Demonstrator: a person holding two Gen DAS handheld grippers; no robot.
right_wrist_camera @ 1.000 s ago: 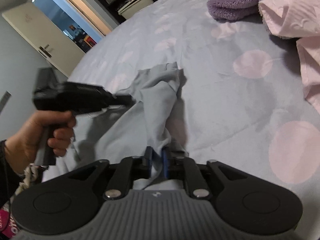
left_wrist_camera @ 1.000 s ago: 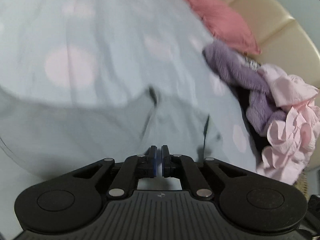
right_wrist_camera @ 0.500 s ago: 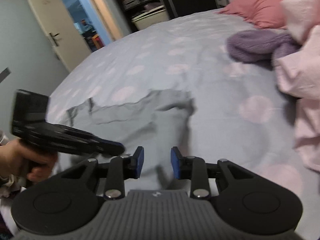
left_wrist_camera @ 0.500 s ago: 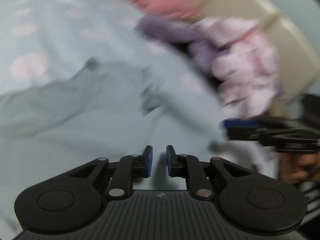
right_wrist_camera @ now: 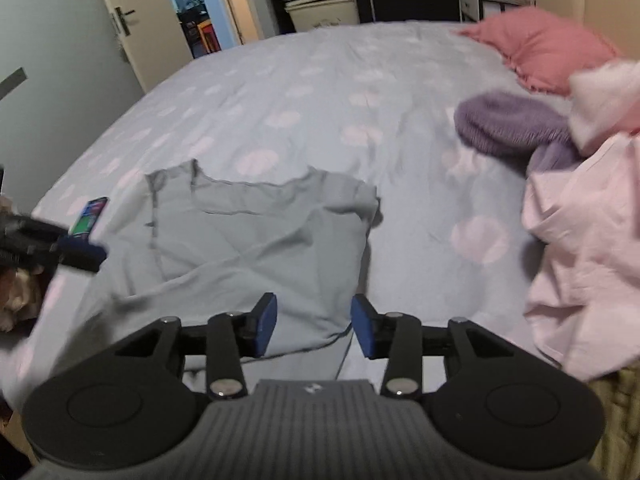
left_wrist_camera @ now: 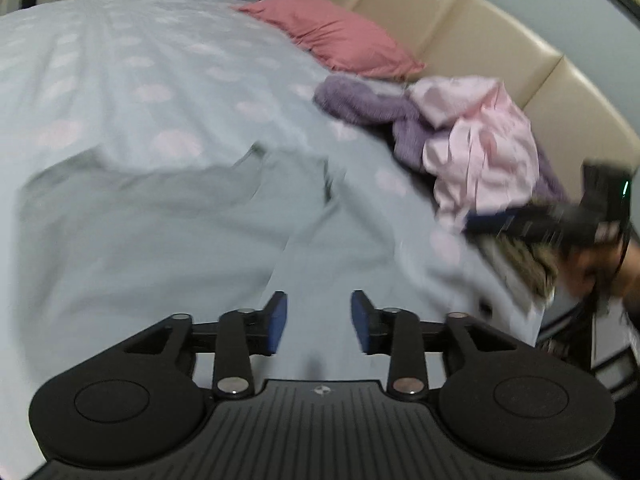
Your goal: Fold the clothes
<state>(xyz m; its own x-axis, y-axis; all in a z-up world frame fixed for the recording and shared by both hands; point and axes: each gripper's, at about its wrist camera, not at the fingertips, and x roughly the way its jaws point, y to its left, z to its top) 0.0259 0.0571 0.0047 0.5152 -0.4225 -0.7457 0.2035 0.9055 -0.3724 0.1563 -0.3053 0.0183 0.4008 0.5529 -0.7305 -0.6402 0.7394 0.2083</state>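
Observation:
A pale grey-blue garment [right_wrist_camera: 260,236] lies partly folded on the bed, spread flat near the front edge; it also fills the lower middle of the left wrist view [left_wrist_camera: 168,232]. My left gripper [left_wrist_camera: 318,322] hovers above the cloth, its jaws opening with nothing between them. My right gripper [right_wrist_camera: 313,328] hangs over the garment's near hem, its jaws opening too, with no cloth between its blue pads. Each gripper shows blurred in the other's view: the right one [left_wrist_camera: 532,220] at the far right, the left one [right_wrist_camera: 60,248] at the far left.
A heap of pink clothes [right_wrist_camera: 580,248] and a purple fluffy garment [right_wrist_camera: 508,124] lie to the right, with a red-pink pillow [right_wrist_camera: 548,48] behind. A phone [right_wrist_camera: 89,216] rests on the dotted bedspread [right_wrist_camera: 304,92]. A beige headboard [left_wrist_camera: 480,32] lines the bed; a doorway [right_wrist_camera: 192,8] is far back.
Both grippers let go of the grey garment, opened and rose. The garment, earlier bunched and lifted, now lies flat on the bed. The left gripper swung away to the side.

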